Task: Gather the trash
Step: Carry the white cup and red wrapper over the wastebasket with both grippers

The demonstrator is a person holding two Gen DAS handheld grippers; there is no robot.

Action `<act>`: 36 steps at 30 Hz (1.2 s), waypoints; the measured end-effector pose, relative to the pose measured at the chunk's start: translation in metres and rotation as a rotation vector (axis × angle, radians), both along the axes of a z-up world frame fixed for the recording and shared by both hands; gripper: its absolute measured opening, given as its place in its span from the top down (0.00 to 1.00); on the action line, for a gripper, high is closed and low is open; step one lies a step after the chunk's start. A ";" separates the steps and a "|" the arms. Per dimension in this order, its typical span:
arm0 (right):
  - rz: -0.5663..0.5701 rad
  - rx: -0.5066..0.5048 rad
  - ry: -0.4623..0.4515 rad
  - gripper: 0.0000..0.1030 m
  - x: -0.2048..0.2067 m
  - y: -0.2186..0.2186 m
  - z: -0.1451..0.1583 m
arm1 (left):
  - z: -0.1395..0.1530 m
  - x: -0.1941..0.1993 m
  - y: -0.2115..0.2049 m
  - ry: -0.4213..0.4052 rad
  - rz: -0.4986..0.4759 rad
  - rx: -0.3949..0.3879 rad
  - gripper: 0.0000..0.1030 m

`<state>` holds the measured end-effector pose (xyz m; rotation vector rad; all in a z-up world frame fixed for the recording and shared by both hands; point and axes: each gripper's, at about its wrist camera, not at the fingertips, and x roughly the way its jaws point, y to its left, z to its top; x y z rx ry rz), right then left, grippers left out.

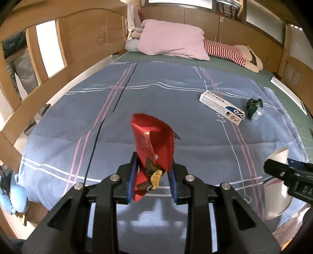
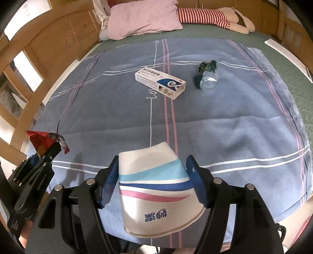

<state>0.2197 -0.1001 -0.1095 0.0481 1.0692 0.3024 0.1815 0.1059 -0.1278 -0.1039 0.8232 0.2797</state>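
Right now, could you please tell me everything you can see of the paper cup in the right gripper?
The paper cup is white with light blue, dark blue and pink wavy stripes and blue printed characters. It is squashed flat-sided, its rim toward the camera and its base pointing away. The right gripper clamps it between blue fingers, lifted above the blue blanket. Nothing else touches it.

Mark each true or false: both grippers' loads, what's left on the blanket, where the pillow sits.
1. The left gripper holds a red snack wrapper. True.
2. The right gripper is empty. False: it is shut on a squashed paper cup.
3. A white carton lies on the blue blanket. True.
4. The crumpled green wrapper lies on top of the carton. False: beside it, apart.
5. The pink pillow is at the far end. True.
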 end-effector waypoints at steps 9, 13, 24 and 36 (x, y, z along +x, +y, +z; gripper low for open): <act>-0.032 0.064 -0.137 0.35 -0.030 -0.019 0.037 | 0.003 -0.006 -0.002 -0.015 -0.032 -0.037 0.72; -0.069 0.094 -0.138 0.35 -0.038 -0.029 0.040 | 0.004 -0.011 -0.004 -0.018 -0.032 -0.029 0.72; -0.094 0.175 -0.308 0.35 -0.111 -0.073 0.113 | 0.014 -0.032 -0.001 -0.085 -0.062 -0.055 0.72; -0.210 0.000 -0.245 0.35 -0.204 -0.136 0.102 | 0.096 -0.112 -0.077 -0.175 -0.212 -0.044 0.72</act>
